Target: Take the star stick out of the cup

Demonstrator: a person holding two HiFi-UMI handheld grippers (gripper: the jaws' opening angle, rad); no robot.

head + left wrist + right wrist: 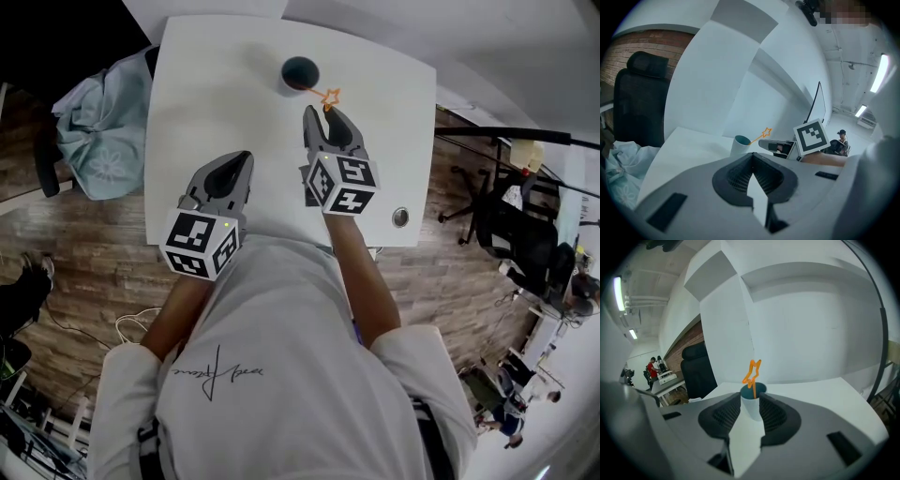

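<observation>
A white cup (299,73) with a dark teal inside stands near the far edge of the white table (197,103). An orange star stick (330,96) leans out of it toward the right. My right gripper (324,113) is open just short of the star, with nothing held. In the right gripper view the cup (751,405) and the star stick (752,372) show in the gap between the right gripper's (749,398) pads, a little beyond the tips. My left gripper (246,159) is shut and empty, nearer the front left. From it I see the cup (739,144), the star stick (767,132) and the right gripper (780,146).
A light blue cloth (94,141) lies over a chair at the table's left side. A round cable hole (400,217) sits near the table's front right corner. A black office chair (516,225) stands on the wood floor to the right.
</observation>
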